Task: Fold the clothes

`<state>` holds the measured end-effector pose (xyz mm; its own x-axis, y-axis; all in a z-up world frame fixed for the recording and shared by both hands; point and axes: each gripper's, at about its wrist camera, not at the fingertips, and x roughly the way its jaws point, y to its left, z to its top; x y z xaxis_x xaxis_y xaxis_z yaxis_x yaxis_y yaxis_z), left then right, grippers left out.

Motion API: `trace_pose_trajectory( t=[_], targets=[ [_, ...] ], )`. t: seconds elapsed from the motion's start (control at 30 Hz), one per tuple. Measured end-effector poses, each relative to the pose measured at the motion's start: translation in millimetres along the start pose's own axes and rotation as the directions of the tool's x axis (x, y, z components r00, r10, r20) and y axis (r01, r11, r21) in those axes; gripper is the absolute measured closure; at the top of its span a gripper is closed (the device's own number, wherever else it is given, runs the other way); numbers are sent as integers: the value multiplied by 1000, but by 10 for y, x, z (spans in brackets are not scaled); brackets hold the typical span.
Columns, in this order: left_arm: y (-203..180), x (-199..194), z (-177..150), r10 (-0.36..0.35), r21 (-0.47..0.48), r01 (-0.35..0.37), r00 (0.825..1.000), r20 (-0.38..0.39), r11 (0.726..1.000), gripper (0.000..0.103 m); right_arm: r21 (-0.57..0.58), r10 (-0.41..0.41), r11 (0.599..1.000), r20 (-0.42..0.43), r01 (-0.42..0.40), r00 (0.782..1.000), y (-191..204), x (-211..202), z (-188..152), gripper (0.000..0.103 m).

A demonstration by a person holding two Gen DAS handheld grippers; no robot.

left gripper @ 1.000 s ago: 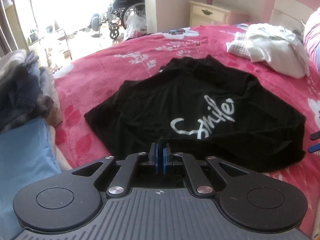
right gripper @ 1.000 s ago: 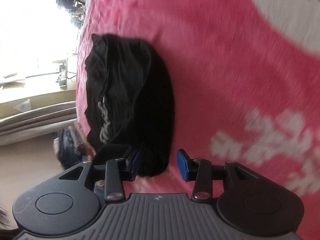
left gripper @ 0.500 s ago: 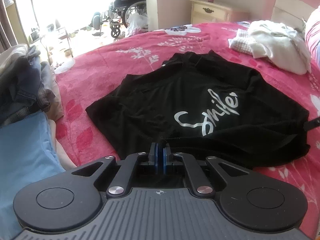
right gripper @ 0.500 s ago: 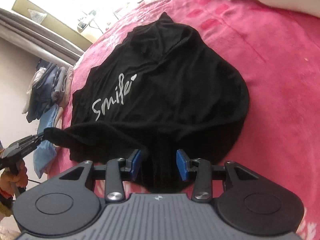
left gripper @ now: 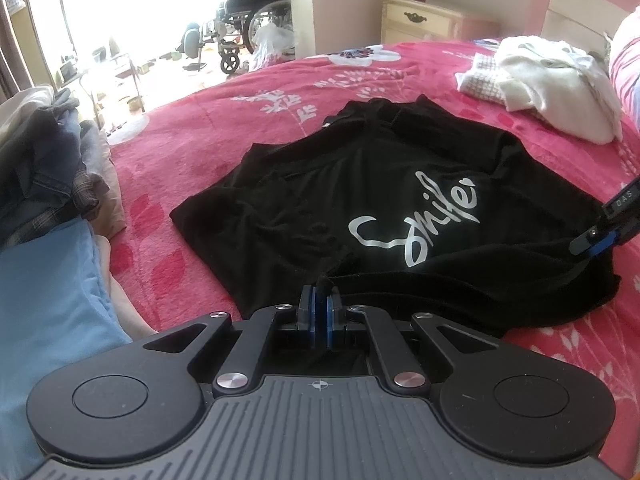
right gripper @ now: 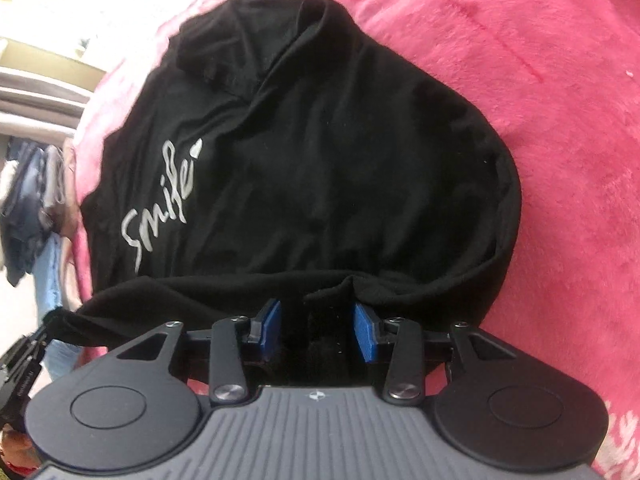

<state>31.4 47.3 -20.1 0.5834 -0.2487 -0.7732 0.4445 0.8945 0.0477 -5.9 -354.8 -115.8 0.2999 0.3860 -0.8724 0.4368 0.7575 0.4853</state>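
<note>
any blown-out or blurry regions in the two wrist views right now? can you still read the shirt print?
Left wrist: window area fully blown out, black shirt sharp, "Smile" print legible, straight edges bowed by fisheye. Right wrist: top-left corner overexposed, hanging clothes at the left soft, print still readable.

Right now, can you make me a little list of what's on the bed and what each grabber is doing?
bed cover: pink with white flowers
main garment: black T-shirt lying on the bed, "Smile" print facing up
left hand-held gripper: shut on the shirt's near hem
right hand-held gripper: open, hem cloth between its pads
other clothes: white pile at the far right, folded stack at the left
</note>
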Motion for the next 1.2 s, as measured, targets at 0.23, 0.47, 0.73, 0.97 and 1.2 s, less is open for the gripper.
trace_pose_trajectory(
  t=[0.23, 0.47, 0.73, 0.97, 1.2],
  targets=[
    [3, -23, -32, 0, 8, 0, 1000, 8, 1000, 100, -44, -79, 996, -50, 77, 996, 83, 93, 74, 74],
    [-14, -88, -16, 1, 12, -2, 999, 33, 1000, 100, 26, -14, 1000, 16, 13, 1000, -127, -47, -26, 96],
    [-100, -573, 185, -52, 42, 47, 990, 133, 998, 100, 22, 139, 987, 390, -161, 910, -321, -1119, -65, 98],
    [-193, -1183, 342, -118, 93, 101, 973, 199, 990, 100, -77, 276, 950, 664, -304, 695, -369, -2140, 57, 98],
    [-233, -1593, 151, -191, 83, 182, 974, 122, 980, 100, -31, 289, 926, 700, -377, 653, -623, -2346, -247, 98]
  ],
)
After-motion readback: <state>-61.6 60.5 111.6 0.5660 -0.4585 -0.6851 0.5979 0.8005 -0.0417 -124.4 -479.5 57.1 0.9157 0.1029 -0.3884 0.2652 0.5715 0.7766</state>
